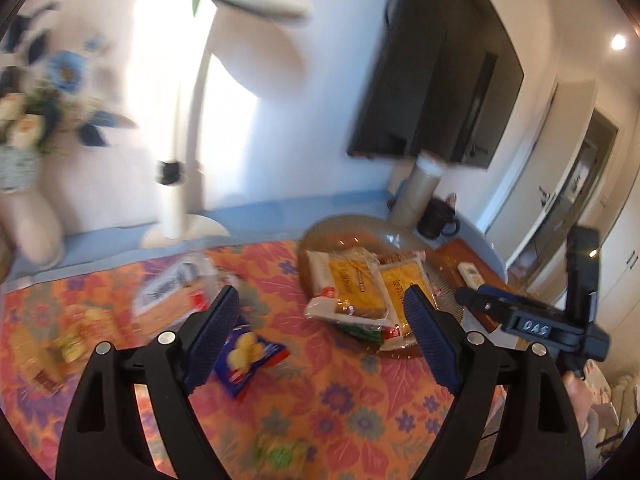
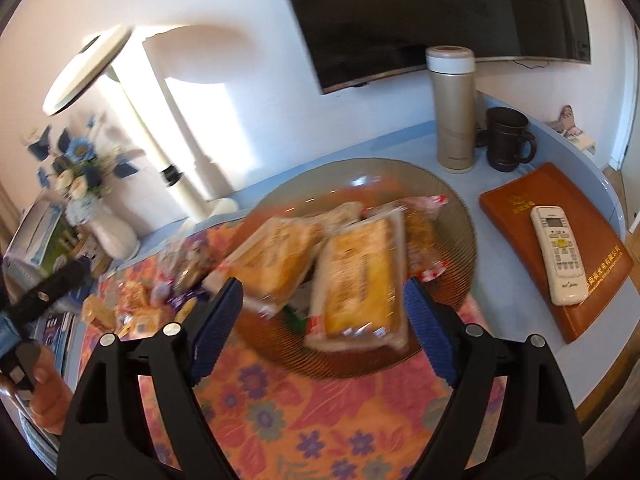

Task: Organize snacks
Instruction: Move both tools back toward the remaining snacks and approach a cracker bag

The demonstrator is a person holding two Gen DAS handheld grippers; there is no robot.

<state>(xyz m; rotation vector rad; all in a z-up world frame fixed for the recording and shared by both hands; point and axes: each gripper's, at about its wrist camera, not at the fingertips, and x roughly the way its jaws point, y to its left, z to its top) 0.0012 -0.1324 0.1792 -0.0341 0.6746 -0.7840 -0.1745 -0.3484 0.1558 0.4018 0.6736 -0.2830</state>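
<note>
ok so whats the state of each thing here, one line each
left claw: open, empty
right claw: open, nothing gripped
plate: on the cloth, holds several wrapped snacks
yellow cake packs: sealed, lying in the plate
blue snack pack: sealed, on the cloth outside the plate
flask: upright, capped
mug: upright
remote: lying on the brown folder

plate point(image 2: 448, 196): ribbed glass (amber) | snack wrappers point(image 2: 360, 280): glossy plastic | tablecloth point(image 2: 304, 420): cloth

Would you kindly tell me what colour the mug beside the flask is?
The mug is dark brown, clearest in the right wrist view.
</note>
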